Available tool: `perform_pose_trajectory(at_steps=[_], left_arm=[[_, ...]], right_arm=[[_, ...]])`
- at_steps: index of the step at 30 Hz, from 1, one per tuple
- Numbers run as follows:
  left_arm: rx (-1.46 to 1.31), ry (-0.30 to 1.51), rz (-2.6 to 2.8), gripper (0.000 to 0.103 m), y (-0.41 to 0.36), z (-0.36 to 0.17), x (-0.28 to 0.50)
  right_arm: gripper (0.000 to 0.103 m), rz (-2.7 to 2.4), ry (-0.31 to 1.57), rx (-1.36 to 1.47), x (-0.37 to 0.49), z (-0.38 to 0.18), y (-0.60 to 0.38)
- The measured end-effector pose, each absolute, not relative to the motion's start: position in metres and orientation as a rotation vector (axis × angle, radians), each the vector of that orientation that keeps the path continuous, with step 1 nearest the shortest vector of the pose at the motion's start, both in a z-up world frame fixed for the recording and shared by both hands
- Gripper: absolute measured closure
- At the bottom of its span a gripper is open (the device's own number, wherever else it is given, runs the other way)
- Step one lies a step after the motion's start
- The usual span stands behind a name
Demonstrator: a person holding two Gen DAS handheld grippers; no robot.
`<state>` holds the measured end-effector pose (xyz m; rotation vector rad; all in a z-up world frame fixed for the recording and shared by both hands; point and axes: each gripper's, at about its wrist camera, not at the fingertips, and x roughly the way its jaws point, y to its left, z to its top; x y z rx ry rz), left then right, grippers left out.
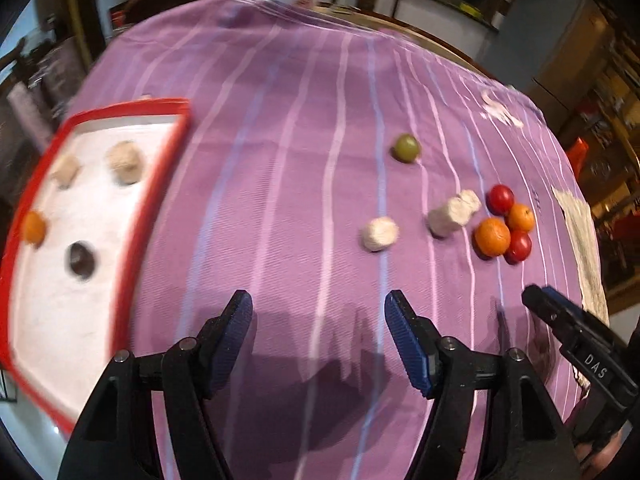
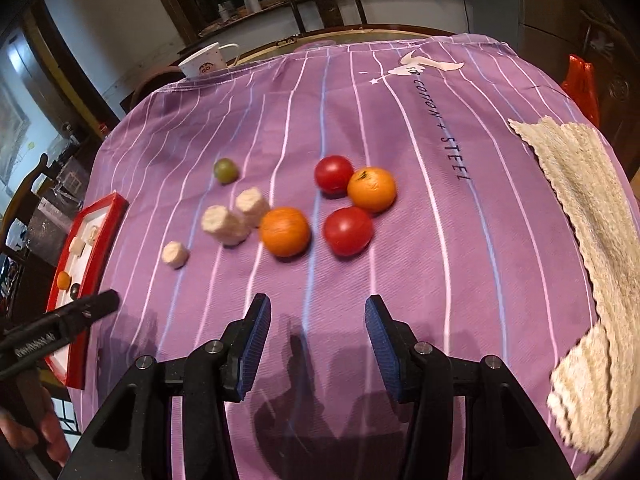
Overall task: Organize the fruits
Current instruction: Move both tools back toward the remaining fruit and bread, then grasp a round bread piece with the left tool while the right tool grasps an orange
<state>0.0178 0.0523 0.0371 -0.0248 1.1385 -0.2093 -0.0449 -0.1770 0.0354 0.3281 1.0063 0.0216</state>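
Right gripper [image 2: 316, 344]: jaws wide, nothing held.
Left gripper [image 1: 318, 340]: jaws wide, nothing held.
Oranges and tomatoes [image 2: 285, 231]: clustered on purple cloth [image 2: 400, 280], 12 o'clock of right gripper, apart.
Red tray [image 1: 160, 200]: 10 o'clock of left gripper, holding small orange [image 1: 33, 227].

Two glossy red tomatoes [image 2: 334, 173] [image 2: 347, 230] and two round oranges [image 2: 371, 189] [image 2: 284, 231] clustered on cloth; red-rimmed white tray [image 1: 166, 172] holds small orange [image 1: 33, 227], dark fruit [image 1: 81, 260].

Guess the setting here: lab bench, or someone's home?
Most likely a home dining room. A round table wears a striped purple cloth that looks like a shirt, a cartoon mug sits at its far edge, and a wooden chair stands before a cluttered counter behind.
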Motion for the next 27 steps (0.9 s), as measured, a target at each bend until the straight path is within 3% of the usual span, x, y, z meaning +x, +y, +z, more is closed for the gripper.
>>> perform_pose_trajectory(at_steps=[9,12,16,18,19,20,22,24,27], left_arm=[[0.041,1.108,-0.322,0.037,0.02,0.021,0.05],[0.049,1.127,-0.341,0.047,0.015,0.013,0.058],[0.067,1.12,-0.351,0.051,0.01,0.012,0.061],[0.067,1.115,-0.355,0.061,0.008,0.013,0.061],[0.081,1.109,-0.347,0.074,0.007,0.013,0.06],[0.093,1.102,-0.348,0.078,0.006,0.013,0.058],[0.083,1.103,-0.355,0.078,0.008,0.013,0.057],[0.068,1.108,-0.356,0.078,0.011,0.013,0.055],[0.047,1.113,-0.356,0.078,0.018,0.015,0.051]], right_arm=[[0.049,0.178,1.004,0.291,-0.009,0.03,-0.16],[0.049,0.185,1.004,0.262,0.002,0.026,-0.151],[0.049,0.155,0.995,0.236,0.014,0.024,-0.149],[0.049,0.151,0.992,0.207,0.017,0.025,-0.145],[0.049,0.147,0.989,0.182,0.018,0.025,-0.142],[0.05,0.145,0.987,0.167,0.018,0.025,-0.14],[0.051,0.138,0.981,0.138,0.019,0.024,-0.137],[0.064,0.132,0.987,0.139,0.019,0.022,-0.137],[0.064,0.136,0.997,0.174,0.02,0.023,-0.142]])
